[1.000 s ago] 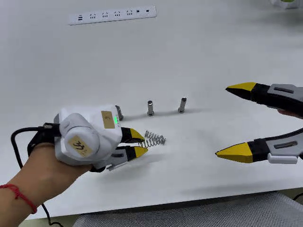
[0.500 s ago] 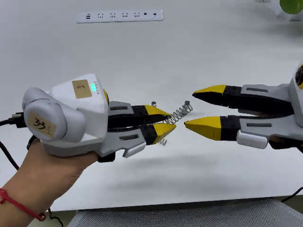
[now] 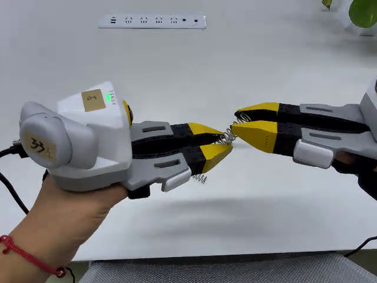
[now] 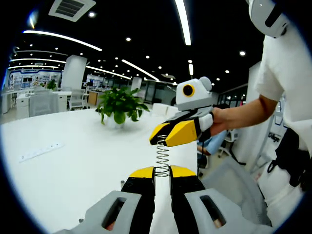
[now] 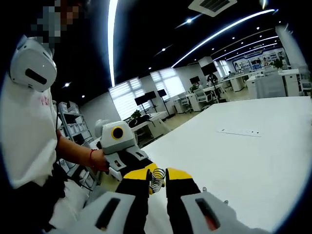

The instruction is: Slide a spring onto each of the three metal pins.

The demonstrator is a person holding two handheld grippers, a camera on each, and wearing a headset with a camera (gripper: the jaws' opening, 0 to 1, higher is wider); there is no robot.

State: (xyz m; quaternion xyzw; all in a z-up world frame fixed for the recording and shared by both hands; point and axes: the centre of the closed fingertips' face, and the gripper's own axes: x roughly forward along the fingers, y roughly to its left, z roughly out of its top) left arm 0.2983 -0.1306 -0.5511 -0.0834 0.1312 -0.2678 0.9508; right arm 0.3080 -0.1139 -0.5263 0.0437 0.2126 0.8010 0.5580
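Two tools meet tip to tip above the white tabletop (image 3: 277, 200), with one spring (image 3: 226, 138) held between them. The left tool (image 3: 226, 141), carried in the person's left hand (image 3: 70, 215), reaches in from the left of the head view. Its yellow-tipped jaws are pinched onto one end of the spring. In the left gripper view the coil stands up out of the narrow slot between those two jaws, gripped at its lowest turns.

The right tool (image 3: 234, 121) comes in from the right of the head view, roughly level with the other. Its jaws are closed onto the opposite end of the same spring. The right gripper view shows that end of the coil seated in the slim gap between its yellow tips. The left gripper view shows those tips nipping the coil's far end. The spring is therefore off the tabletop, held in the air at both ends. It runs at a slight slant from the left tool's tips up to the right tool's tips.

A second spring (image 3: 199, 177) lies on the tabletop just below the left tool's lower jaw, partly hidden by it. A white power strip (image 3: 152, 22) lies well away at the far side of the tabletop. The green leaves of a plant (image 3: 360, 10) show in the top right corner of the head view. A red cord (image 3: 26, 260) circles the left wrist.
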